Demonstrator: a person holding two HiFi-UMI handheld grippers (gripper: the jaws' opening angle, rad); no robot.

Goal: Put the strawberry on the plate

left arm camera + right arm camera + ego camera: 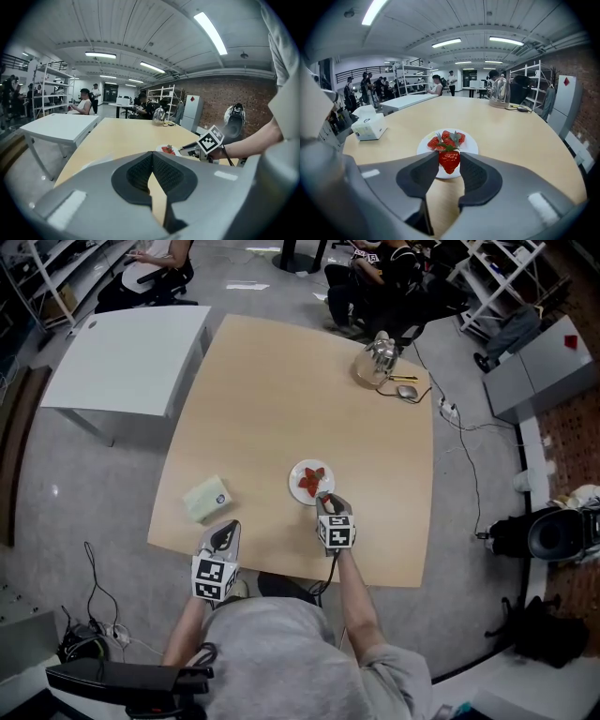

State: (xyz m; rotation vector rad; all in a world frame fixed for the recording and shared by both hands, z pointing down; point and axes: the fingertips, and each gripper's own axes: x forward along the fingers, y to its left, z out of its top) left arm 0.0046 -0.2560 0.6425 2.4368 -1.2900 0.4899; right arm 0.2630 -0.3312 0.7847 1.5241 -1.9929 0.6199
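A red strawberry [449,161] with a green top is pinched between the pads of my right gripper [449,162], just over the near rim of a small white plate [469,146]. Several more strawberries [447,138] lie on that plate. In the head view the plate [297,474] sits near the table's front middle, and my right gripper [327,502] reaches its near edge. My left gripper [223,536] rests at the table's front edge, away from the plate; in its own view the left gripper [152,172] has its pads touching with nothing between them.
A white tissue box [207,498] lies left of the plate. At the far right of the wooden table [272,390] stand a kettle [377,359], a computer mouse [407,390] and a cable. A white table [127,357] stands to the left. People sit beyond.
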